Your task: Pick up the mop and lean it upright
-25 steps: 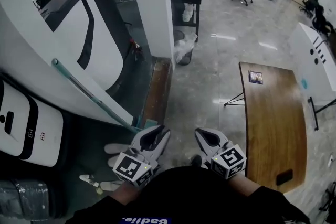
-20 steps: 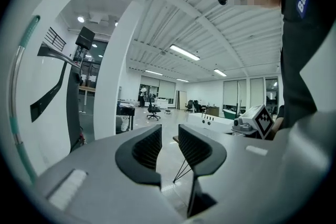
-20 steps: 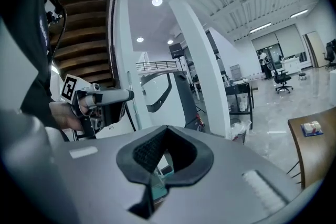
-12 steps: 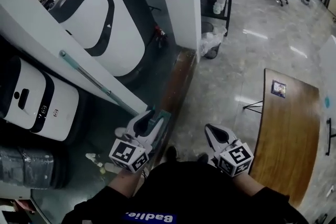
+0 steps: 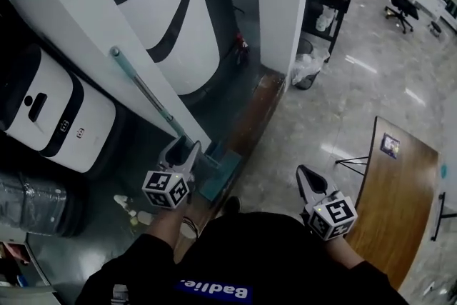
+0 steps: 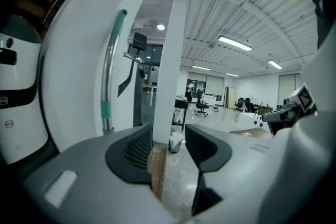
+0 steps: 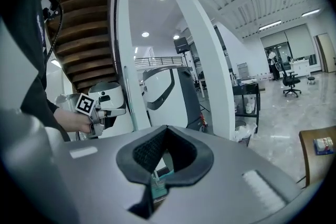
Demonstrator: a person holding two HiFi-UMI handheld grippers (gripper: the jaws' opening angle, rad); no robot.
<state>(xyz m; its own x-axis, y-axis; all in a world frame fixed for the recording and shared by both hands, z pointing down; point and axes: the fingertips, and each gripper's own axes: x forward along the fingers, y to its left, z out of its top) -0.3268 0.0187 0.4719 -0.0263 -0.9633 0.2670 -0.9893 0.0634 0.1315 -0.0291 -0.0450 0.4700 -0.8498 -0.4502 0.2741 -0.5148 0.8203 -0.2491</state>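
Note:
The mop (image 5: pixel 146 95) leans against a slanted white wall, its metal shaft tipped in teal and its teal head (image 5: pixel 222 173) on the floor. My left gripper (image 5: pixel 181 151) is at the lower end of the shaft, right beside it. Its jaws have just been opening and stand open with nothing between them. In the left gripper view the shaft (image 6: pixel 107 78) rises just left of my left gripper (image 6: pixel 168 143). My right gripper (image 5: pixel 308 179) hangs shut and empty near my body, well right of the mop. Through my right gripper (image 7: pixel 165 139) a bit of the teal head (image 7: pixel 159 185) shows.
Two white floor machines (image 5: pixel 58 123) (image 5: pixel 187 19) stand behind the slanted wall. A white column (image 5: pixel 285 3) rises ahead, with a black cart (image 5: pixel 327 5) and a bagged bin (image 5: pixel 307 69) behind it. A wooden table (image 5: pixel 400 203) is at right. A wrapped roll (image 5: pixel 36 203) lies at left.
My left gripper has swung forward and left from beside my body to the mop's lower shaft, and its jaws have spread. My right gripper shifted a little and stays shut.

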